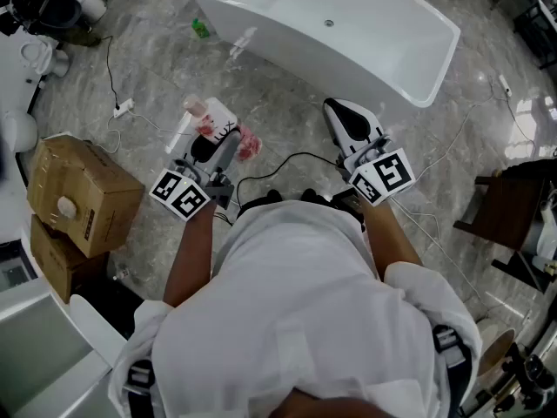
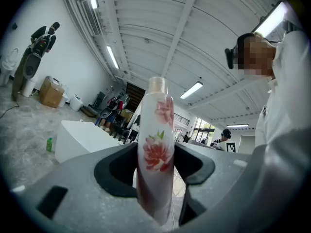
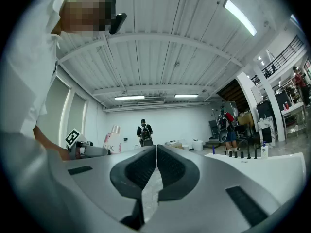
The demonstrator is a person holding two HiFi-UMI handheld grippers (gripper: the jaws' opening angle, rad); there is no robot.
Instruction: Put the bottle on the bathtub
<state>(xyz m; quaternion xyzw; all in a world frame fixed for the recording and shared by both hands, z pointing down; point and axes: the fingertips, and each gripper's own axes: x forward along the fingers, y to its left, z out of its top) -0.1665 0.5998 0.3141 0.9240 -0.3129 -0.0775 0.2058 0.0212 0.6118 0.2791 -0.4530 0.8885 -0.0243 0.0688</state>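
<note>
Short of the bathtub (image 1: 287, 46), left gripper (image 2: 155, 166) jaws clamp the floral bottle (image 2: 156, 130); right gripper (image 3: 156, 152) jaws pressed together, nothing between them.

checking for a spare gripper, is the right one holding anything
No, the right gripper shows its jaws pressed together with nothing between.

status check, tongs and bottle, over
Left tongs shut on bottle. Right tongs shut, empty. Bottle not yet on bathtub. Cable on floor ahead.
</note>
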